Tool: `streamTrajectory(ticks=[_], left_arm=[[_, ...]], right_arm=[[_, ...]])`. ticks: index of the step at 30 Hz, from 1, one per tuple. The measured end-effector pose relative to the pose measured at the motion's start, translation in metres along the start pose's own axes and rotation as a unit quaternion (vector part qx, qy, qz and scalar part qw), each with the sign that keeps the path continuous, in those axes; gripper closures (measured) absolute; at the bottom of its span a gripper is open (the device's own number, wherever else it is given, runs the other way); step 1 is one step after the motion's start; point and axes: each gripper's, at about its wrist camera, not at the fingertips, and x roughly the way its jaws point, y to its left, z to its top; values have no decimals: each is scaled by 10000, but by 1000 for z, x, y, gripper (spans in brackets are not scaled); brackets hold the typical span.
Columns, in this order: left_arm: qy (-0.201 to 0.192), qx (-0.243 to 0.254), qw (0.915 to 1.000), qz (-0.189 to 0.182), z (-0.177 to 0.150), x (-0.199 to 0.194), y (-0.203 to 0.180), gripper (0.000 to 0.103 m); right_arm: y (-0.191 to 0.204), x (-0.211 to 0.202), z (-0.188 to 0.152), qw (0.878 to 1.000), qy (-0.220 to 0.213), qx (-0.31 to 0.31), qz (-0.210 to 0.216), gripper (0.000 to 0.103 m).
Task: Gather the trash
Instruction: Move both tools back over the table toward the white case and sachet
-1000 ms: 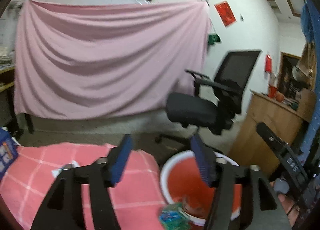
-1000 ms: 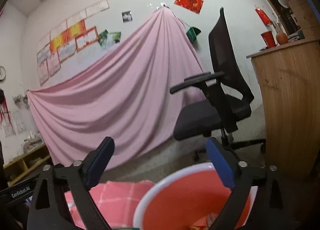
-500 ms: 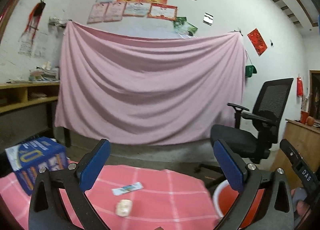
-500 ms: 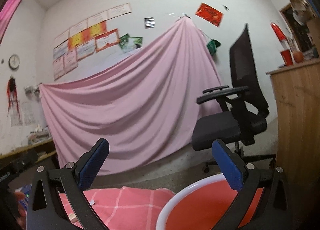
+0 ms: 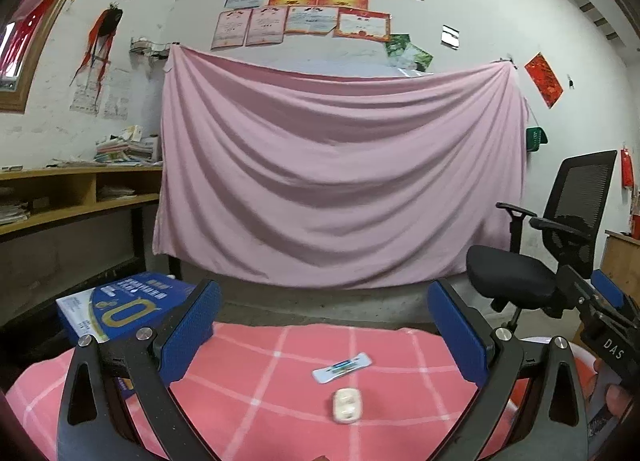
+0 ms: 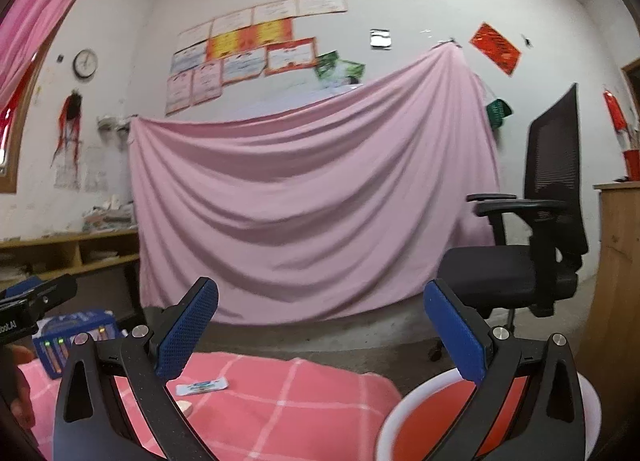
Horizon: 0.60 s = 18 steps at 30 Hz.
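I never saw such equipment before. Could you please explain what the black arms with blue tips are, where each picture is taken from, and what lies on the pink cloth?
There is no robot. A person holds two hand tools, each with a camera looking forward along its two black fingers with blue pads. One picture comes from the left gripper, the other from the right gripper. Both stand open and hold nothing.

On the pink checked cloth lie a small white and blue sachet, a small cream-coloured lump nearer the camera, and a blue printed cardboard box at the left. The red basin with a white rim stands to the right of the cloth; its contents are hidden.
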Motion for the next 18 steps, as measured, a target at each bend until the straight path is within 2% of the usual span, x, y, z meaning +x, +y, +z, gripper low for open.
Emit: streamTrajectory(ticks=[8,11,14,18], left_arm=[[273,-73,9995,164,-21,9,20,2],[456,-49,9987,199,-29,16,25,2],[759,-16,9970,158,-35,28,30,2],[1364,-26,9906,37,-44,49,32,2]], right_arm=[[29,26,-20,9973,560,-352,319,0],[35,37,-30,9942,897,-472,357,0],[37,48,-39,9900,1255,-526,367,0],[33,63,-46,9835,1735,-435,283,0]])
